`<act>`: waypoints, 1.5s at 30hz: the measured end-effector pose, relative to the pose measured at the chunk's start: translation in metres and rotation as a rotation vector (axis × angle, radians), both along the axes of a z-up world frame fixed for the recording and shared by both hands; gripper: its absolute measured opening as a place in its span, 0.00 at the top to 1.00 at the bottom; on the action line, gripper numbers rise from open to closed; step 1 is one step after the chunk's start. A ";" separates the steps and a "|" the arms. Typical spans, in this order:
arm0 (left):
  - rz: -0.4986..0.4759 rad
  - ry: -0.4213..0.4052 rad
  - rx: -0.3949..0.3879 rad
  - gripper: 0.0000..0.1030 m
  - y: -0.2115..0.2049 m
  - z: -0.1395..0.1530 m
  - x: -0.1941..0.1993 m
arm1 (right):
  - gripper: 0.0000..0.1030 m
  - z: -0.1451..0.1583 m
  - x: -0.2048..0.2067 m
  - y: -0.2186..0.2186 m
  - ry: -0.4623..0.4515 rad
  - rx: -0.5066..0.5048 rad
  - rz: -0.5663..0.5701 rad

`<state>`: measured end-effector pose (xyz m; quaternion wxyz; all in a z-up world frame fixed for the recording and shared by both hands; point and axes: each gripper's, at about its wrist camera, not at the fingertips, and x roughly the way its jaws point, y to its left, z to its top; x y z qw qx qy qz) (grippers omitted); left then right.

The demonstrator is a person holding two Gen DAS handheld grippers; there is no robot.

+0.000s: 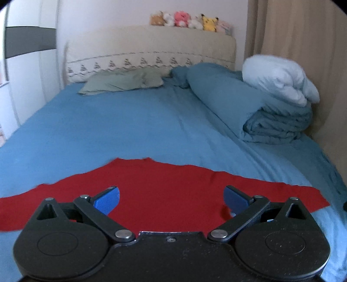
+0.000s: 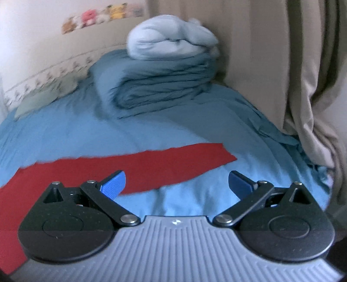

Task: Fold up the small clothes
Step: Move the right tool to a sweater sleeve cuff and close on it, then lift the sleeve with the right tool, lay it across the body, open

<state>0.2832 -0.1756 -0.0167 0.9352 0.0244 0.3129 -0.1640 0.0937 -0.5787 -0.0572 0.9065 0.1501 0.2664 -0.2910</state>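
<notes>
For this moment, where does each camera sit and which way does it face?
Left wrist: on the left gripper, looking up the bed toward the headboard; open fingers over the red cloth.
Right wrist: on the right gripper, facing the folded duvet and curtain; open fingers at the cloth's right end.
Shared: red cloth, bed, duvet, plush toys.

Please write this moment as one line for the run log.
left tool: open, over red garment | right tool: open, at garment's right end | garment: flat on blue bed sheet, ungrasped
</notes>
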 end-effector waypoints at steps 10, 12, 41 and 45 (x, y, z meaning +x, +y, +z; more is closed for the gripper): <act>-0.033 0.198 0.047 0.00 -0.066 -0.113 0.109 | 0.00 -0.120 0.060 -0.118 -0.016 0.105 -0.131; -0.039 0.210 0.074 0.00 -0.074 -0.127 0.116 | 0.05 -0.140 0.071 -0.134 0.000 0.127 -0.149; 0.067 0.152 0.015 0.00 0.030 -0.093 0.147 | 0.80 0.022 0.228 0.034 -0.371 0.142 0.297; 0.176 0.106 0.028 0.00 0.122 -0.078 0.142 | 0.80 0.032 0.279 0.156 -0.413 0.184 0.548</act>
